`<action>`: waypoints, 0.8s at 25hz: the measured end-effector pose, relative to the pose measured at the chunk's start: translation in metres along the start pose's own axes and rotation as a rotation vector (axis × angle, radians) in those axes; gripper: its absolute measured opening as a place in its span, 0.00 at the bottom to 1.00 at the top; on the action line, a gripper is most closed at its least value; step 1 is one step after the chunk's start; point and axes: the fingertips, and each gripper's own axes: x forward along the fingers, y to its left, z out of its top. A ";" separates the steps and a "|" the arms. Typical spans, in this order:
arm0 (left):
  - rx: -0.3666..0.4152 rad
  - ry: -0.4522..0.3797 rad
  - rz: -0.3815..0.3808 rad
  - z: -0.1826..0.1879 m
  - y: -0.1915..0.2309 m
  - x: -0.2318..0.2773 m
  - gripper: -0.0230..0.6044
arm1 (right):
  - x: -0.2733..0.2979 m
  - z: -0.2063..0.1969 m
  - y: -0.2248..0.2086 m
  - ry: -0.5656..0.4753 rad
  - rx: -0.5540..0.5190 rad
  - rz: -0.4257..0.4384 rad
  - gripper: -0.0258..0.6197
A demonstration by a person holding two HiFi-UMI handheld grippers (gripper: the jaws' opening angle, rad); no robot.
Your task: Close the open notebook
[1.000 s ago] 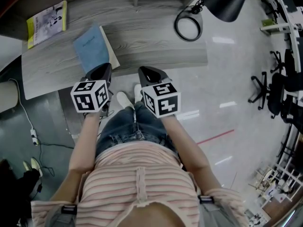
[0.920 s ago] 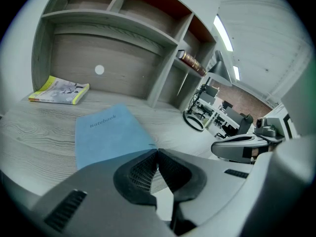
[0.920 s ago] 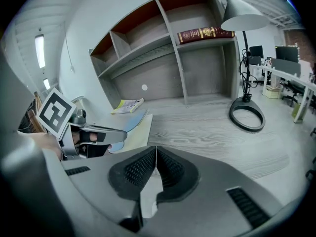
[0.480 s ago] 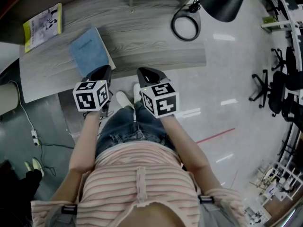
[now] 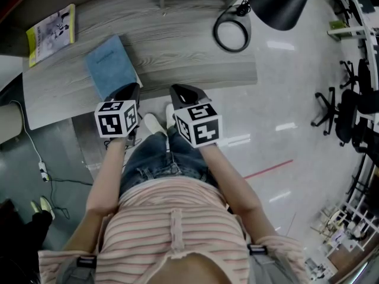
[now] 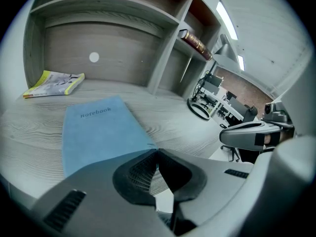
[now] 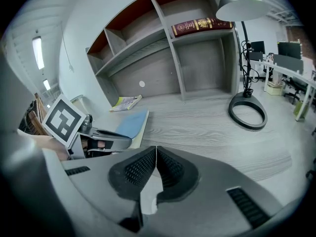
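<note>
The blue notebook [image 5: 111, 65] lies closed on the grey wooden desk [image 5: 189, 52], cover up, with the word "notebook" showing in the left gripper view [image 6: 101, 130]. My left gripper [image 5: 131, 89] hangs at the desk's front edge, just short of the notebook's near corner, jaws shut with nothing between them [image 6: 157, 151]. The right gripper [image 5: 177, 90] is beside it, also at the front edge, shut and empty [image 7: 156, 148]. From the right gripper view the notebook [image 7: 133, 122] shows behind the left gripper [image 7: 106, 137].
A yellow booklet [image 5: 50, 27] lies at the desk's far left. A black ring lamp base [image 5: 233, 33] stands at the right with its shade [image 5: 278, 2] overhead. A dark red book [image 7: 202, 24] rests on a shelf. Office chairs [image 5: 343, 108] stand on the floor to the right.
My left gripper has sunk a little at the desk's front edge. The notebook lies as before and the right gripper has kept still.
</note>
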 end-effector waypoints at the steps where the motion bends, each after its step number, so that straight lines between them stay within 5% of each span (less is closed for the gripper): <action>1: 0.000 0.004 0.001 -0.001 0.000 0.002 0.07 | 0.000 0.000 -0.001 0.002 0.001 0.000 0.07; 20: 0.032 0.067 0.000 0.000 -0.010 0.018 0.10 | 0.005 -0.001 -0.013 0.025 0.020 0.006 0.07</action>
